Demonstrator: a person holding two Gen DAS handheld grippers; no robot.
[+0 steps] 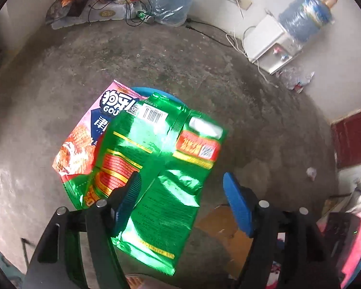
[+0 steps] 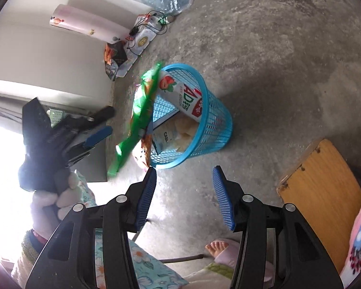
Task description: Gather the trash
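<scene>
The left gripper (image 1: 180, 183) has its fingers apart, the green snack bag (image 2: 137, 110) loose above the blue basket's (image 2: 214, 110) rim on the floor. The right gripper (image 2: 184, 180) hangs empty, fingers apart.

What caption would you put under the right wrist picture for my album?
Green snack bag drops from the open left tool toward the blue basket; the right tool waits empty.

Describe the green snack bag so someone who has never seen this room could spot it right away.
Find the blue mesh basket standing on the concrete floor. At its rim, beside the open left gripper, is the green snack bag. It alone is shiny green foil; its neighbours are a pink packet and white cartons.
</scene>
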